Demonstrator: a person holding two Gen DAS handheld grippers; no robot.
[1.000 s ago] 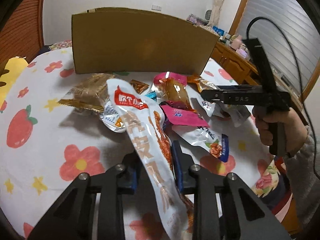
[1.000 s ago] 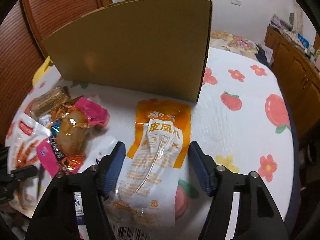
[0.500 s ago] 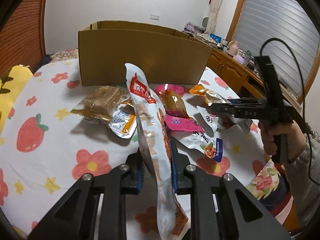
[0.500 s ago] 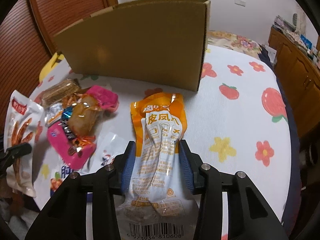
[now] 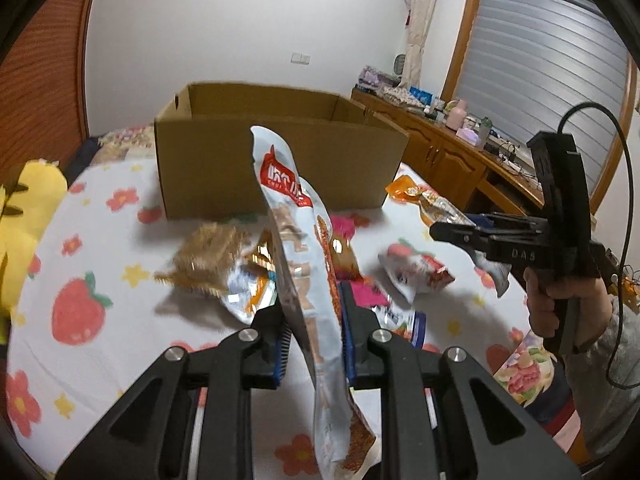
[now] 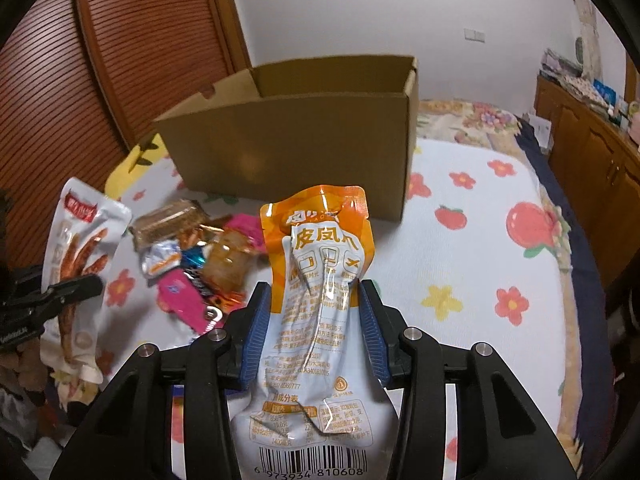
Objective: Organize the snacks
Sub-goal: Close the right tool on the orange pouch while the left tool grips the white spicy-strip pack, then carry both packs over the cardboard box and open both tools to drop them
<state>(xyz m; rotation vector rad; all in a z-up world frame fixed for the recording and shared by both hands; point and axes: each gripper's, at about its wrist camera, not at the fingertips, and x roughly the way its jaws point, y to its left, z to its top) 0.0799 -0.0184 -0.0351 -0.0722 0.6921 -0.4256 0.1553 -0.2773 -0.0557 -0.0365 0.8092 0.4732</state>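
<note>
My left gripper [image 5: 314,320] is shut on a long silver snack pouch with a red label [image 5: 298,232] and holds it upright above the bed. My right gripper [image 6: 318,312] is shut on an orange and white snack pouch [image 6: 324,280], lifted off the bed; it shows in the left wrist view [image 5: 456,230] too, at the right. An open cardboard box [image 5: 276,164] stands at the back, also seen in the right wrist view [image 6: 296,152]. Several loose snacks [image 6: 208,264] lie in a pile in front of it.
The bed has a white cover with flowers and strawberries [image 6: 472,240]. A wooden cabinet with clutter [image 5: 452,148] stands at the right. A slatted wooden door [image 6: 120,64] is at the left. A yellow pillow [image 5: 28,204] lies at the bed's left edge.
Both grippers have risen with their pouches. The right gripper shut on the orange pouch and lifted it. The box's open top has come into view.
</note>
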